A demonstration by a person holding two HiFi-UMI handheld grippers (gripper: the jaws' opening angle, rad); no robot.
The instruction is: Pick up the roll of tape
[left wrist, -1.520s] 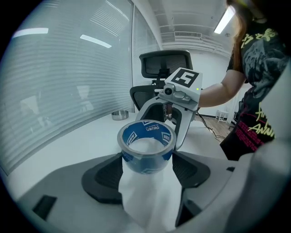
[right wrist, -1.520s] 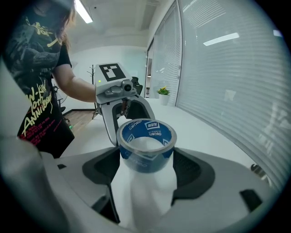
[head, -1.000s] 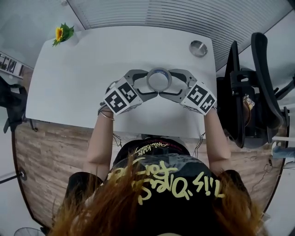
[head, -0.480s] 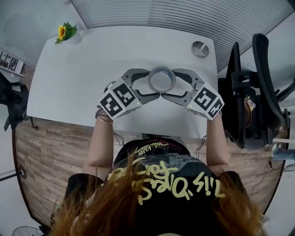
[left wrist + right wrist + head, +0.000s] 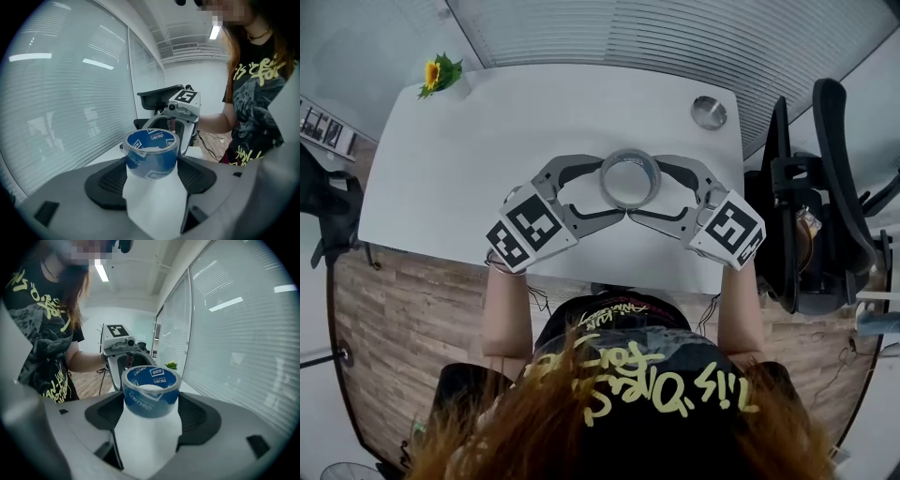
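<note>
The roll of tape (image 5: 630, 153), clear tape on a blue printed core, hangs above the white table (image 5: 478, 141). My left gripper (image 5: 609, 192) closes on it from the left and my right gripper (image 5: 645, 192) from the right, their near fingertips almost meeting below the roll. In the left gripper view the roll (image 5: 152, 154) sits between the dark pads of the left gripper (image 5: 152, 173), which touch its sides. In the right gripper view the roll (image 5: 151, 397) sits the same way in the right gripper (image 5: 151, 416). Each view shows the other gripper's marker cube behind the roll.
A small sunflower plant (image 5: 439, 73) stands at the table's far left corner. A round metal dish (image 5: 709, 112) lies at the far right. A black office chair (image 5: 825, 187) stands right of the table. Window blinds run along the far edge.
Both grippers have risen together with the roll between them, so roll and marker cubes look larger now. The jaws have kept their hold.
</note>
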